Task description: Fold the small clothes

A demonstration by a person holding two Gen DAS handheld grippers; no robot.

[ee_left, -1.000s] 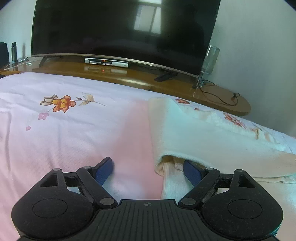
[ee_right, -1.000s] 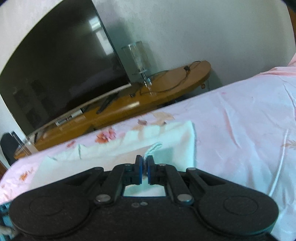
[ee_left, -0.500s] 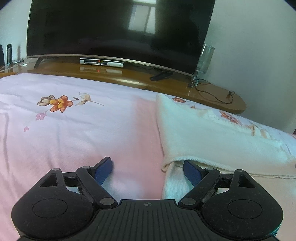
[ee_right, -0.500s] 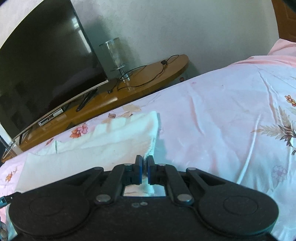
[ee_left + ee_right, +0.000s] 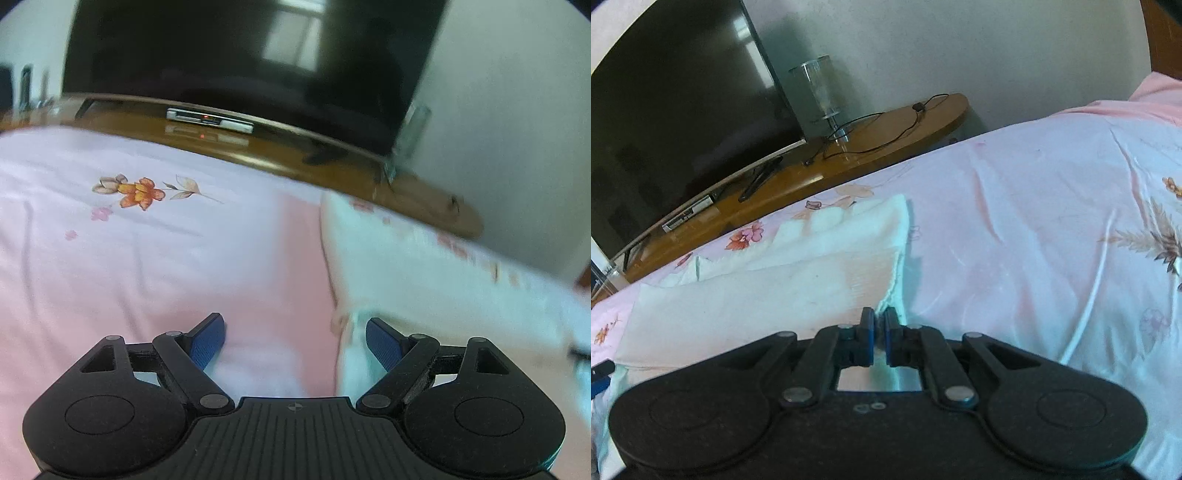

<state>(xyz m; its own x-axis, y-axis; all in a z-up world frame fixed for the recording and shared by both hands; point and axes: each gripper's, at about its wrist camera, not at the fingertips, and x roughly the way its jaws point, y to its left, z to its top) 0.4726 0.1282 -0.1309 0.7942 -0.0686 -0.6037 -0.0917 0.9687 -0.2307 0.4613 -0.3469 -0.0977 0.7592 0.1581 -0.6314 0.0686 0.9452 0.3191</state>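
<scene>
A white, partly folded garment lies on the pink floral bedsheet. In the left wrist view it is blurred, at the right. My left gripper is open and empty, low over the sheet, with its right finger at the garment's near-left corner. My right gripper is shut on the garment's near-right corner; a strip of white cloth shows between the pads.
A wooden TV stand runs along the bed's far edge with a large dark TV, a set-top box, a glass lamp and cables. Open bedsheet lies to the left of the garment.
The left gripper has shifted left, so its right finger is no longer under the garment's fold. The right gripper has pulled its corner towards me, and the folded layer now lies flatter.
</scene>
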